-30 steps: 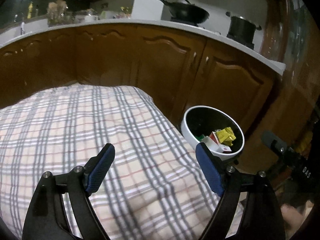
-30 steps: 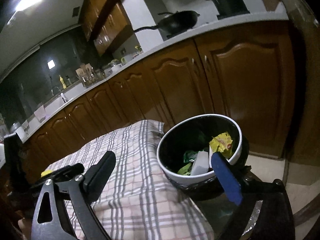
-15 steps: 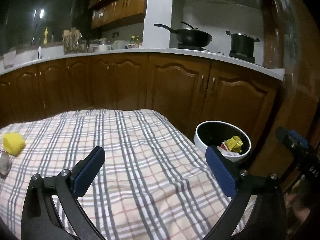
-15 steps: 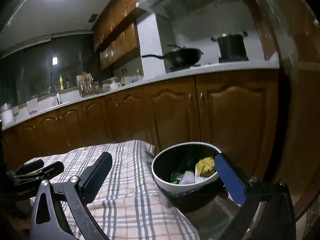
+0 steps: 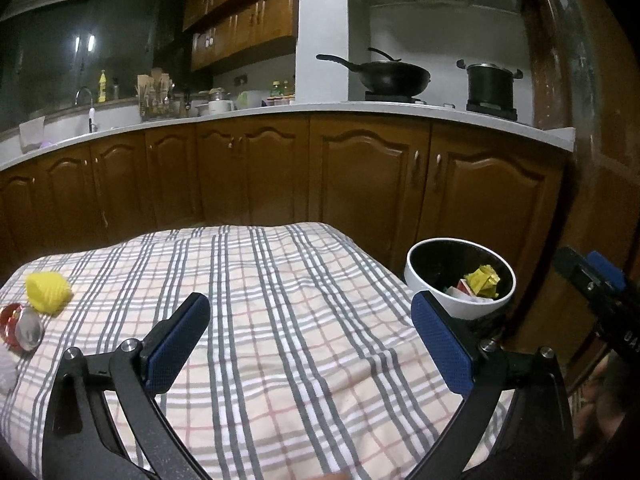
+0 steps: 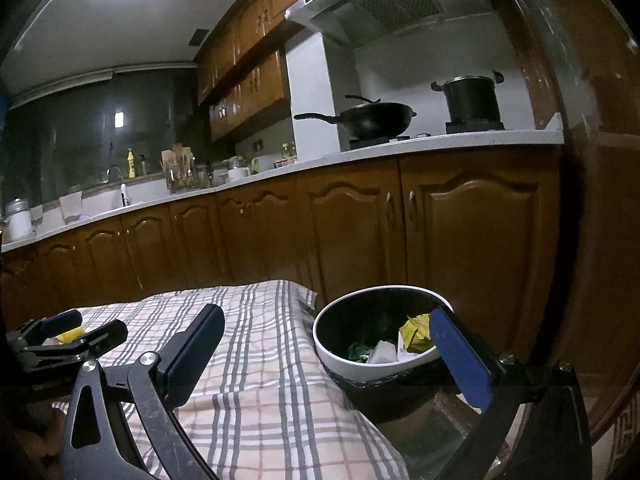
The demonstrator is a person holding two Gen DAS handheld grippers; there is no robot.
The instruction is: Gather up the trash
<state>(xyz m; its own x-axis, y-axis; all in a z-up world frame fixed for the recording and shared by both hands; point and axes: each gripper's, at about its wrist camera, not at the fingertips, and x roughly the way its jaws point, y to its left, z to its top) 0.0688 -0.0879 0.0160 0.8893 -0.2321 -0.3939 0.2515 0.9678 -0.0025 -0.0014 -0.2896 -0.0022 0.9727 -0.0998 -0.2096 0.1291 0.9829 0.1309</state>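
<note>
Both views swung level toward the counter; left tool (image 5: 308, 338) gaping, empty; right tool (image 6: 328, 350) spread, empty

— What colour is the cloth (image 5: 304, 320)?
— Pale pink, checked with grey and white stripes.
— And the bin (image 5: 460, 304)?
— White outside, black inside, with a yellow wrapper (image 5: 482, 280) in it.
— The crumpled ball (image 5: 47, 292)?
— Yellow. The cabinets (image 5: 360, 176) are brown, and the pads (image 5: 440, 348) are blue.

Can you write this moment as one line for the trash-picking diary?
left claw: open, empty | right claw: open, empty | white bin: holds wrappers | yellow wrapper: on plaid cloth
</note>
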